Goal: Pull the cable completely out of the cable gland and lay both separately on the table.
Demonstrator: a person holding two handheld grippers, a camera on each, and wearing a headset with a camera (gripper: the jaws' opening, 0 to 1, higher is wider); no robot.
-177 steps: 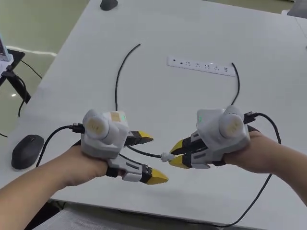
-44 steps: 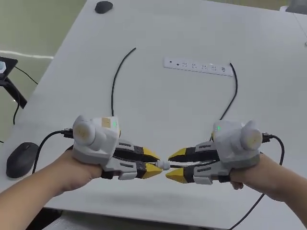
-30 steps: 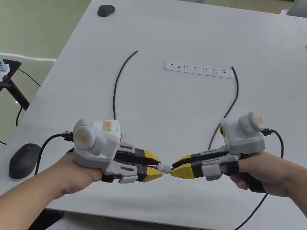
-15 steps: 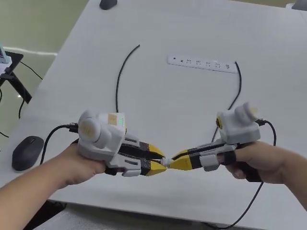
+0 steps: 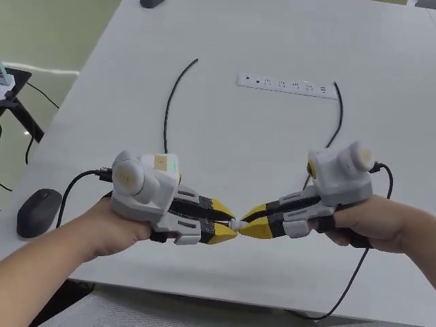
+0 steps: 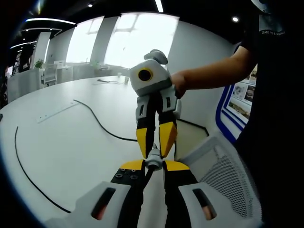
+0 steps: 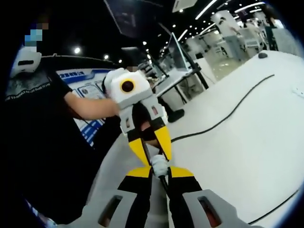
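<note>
"What sort of place is this?"

"An open-plan office, I'd say. A long white table (image 5: 272, 41) carries a power strip (image 5: 286, 86) and a mouse (image 5: 37, 212), with a second mouse (image 5: 152, 3) at its far end."

"Could it be a lab?"

"Partly, perhaps. But a mesh chair (image 6: 223, 175) stands by the table and tall windows (image 6: 128, 42) run along one wall. Rows of ceiling lights (image 7: 205, 8) hang over another desk (image 7: 183, 76) with what looks like a monitor (image 7: 175, 50)."

"Anything on the walls?"

"Blue-edged boards (image 6: 240, 102); their print is too small to read. The floor (image 5: 54, 34) beside the table is pale green."
</note>
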